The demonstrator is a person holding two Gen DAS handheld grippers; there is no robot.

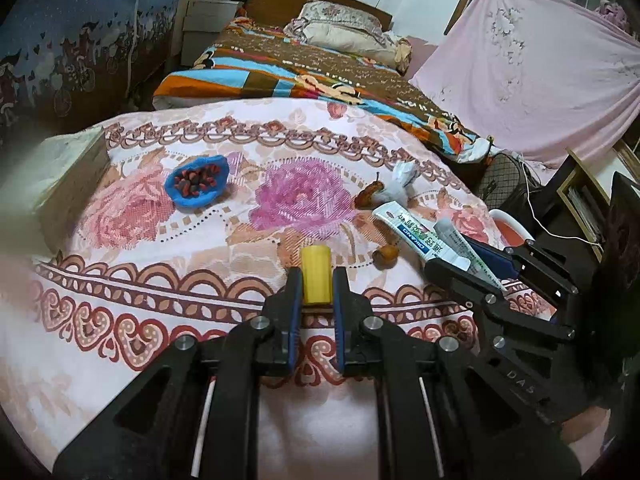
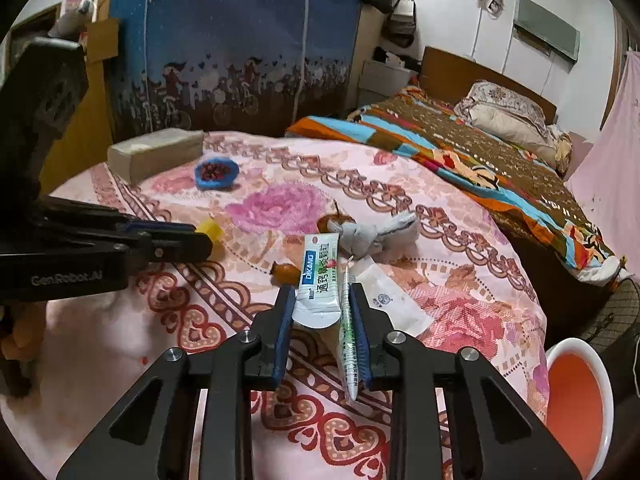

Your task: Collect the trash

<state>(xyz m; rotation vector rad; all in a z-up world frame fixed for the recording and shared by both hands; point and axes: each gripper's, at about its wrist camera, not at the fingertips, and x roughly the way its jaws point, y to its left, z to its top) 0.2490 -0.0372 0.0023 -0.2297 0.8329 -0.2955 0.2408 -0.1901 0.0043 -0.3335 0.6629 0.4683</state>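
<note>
My left gripper [image 1: 316, 278] is shut on a small yellow cylinder [image 1: 316, 280] just above the flowered cloth [image 1: 200, 280]; the right wrist view shows that cylinder [image 2: 211, 229] at its tips. My right gripper [image 2: 322, 292] is shut on a white printed tube [image 2: 318, 280], with a thin folded sachet [image 2: 347, 332] pinned against its right pad. The left wrist view shows the tube [image 1: 412, 236] sticking out of the right gripper's tips. On the cloth lie a crumpled tissue [image 2: 372, 236], two brown fruit scraps [image 1: 370, 196] [image 1: 386, 256] and a flat white wrapper [image 2: 392, 304].
A blue dish of red bits [image 1: 197, 181] sits at the far left of the cloth beside a cardboard box [image 1: 60, 184]. A white-rimmed red bin [image 2: 576, 400] stands low at the right edge. A bed with a striped blanket [image 2: 480, 168] lies beyond.
</note>
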